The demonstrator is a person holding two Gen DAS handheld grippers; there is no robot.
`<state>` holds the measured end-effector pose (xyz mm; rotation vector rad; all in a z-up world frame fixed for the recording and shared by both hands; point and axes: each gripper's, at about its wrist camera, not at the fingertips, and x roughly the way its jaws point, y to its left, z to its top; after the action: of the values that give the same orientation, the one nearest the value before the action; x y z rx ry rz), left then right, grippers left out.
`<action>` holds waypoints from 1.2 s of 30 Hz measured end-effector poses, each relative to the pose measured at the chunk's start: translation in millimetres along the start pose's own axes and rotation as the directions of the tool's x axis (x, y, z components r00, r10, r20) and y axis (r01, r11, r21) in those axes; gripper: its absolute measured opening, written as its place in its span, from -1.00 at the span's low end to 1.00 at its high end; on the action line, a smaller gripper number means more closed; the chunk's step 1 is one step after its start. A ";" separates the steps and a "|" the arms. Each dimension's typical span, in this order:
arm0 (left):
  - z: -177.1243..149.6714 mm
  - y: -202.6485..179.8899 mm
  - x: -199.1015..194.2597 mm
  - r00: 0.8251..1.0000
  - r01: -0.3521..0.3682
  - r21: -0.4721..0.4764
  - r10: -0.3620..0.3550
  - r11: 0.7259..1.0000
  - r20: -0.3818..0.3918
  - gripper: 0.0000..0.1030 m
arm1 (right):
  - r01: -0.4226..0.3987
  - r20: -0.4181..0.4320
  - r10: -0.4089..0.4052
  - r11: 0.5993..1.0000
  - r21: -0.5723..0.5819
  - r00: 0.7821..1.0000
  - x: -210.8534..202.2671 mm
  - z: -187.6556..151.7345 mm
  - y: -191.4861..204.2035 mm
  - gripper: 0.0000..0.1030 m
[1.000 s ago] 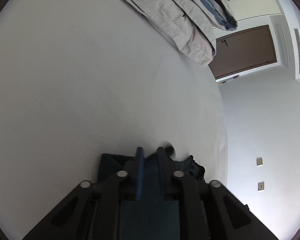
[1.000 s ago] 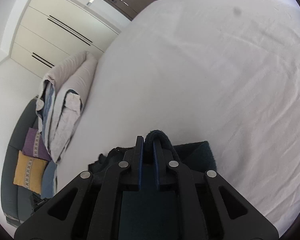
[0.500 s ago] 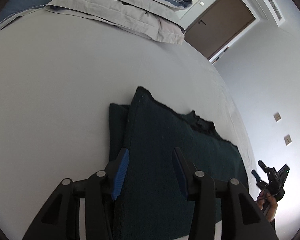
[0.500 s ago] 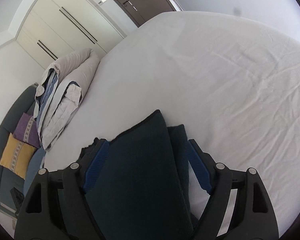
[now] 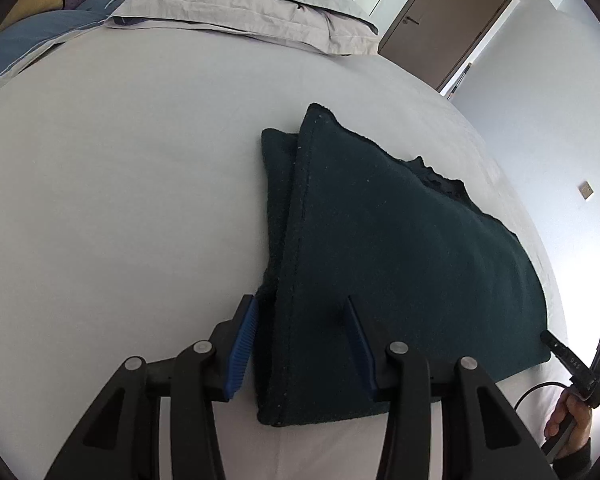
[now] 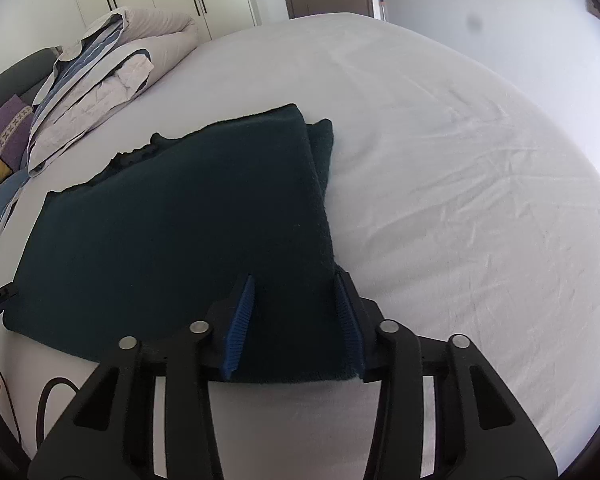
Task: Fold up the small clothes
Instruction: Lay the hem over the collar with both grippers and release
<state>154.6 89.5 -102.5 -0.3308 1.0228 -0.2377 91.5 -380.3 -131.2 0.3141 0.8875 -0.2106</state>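
free: wide bare stretches of the white bed sheet are left on both sides of the dark folded garment | blocked: far end is taken up by piled grey bedding | cushions are stacked beyond it

The dark teal garment is thick, matt cloth with a fuzzy, fleece-like nap and a stitched hem. The bed sheet is smooth white cloth, finely creased. The folded duvet is soft quilted fabric, grey-beige with blue stripes. Each claw, the left claw and the right claw, is matt black plastic with shiny metal pins; its pads are ribbed blue rubber. The door looks like matt brown wood.
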 end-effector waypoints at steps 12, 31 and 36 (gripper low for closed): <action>-12.5 -0.1 6.0 0.998 -0.061 0.074 0.063 0.995 -0.017 -0.61 | 0.017 0.000 -0.017 1.000 -0.004 1.000 -13.1 -12.7 -13.4 -0.83; -20.4 3.1 -2.7 0.998 -0.055 0.087 0.054 0.995 0.012 -0.81 | -0.039 -0.031 0.042 0.995 0.090 0.999 -5.0 -20.8 -31.6 -0.84; -26.1 4.3 -6.0 0.999 -0.049 0.074 0.047 0.996 0.025 -0.82 | -0.040 -0.016 0.042 0.993 0.113 0.999 -9.0 -18.3 -30.7 -0.83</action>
<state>129.1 91.4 -111.8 -0.2401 0.9955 -0.2278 63.2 -402.0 -140.4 0.4390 0.8884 -0.2203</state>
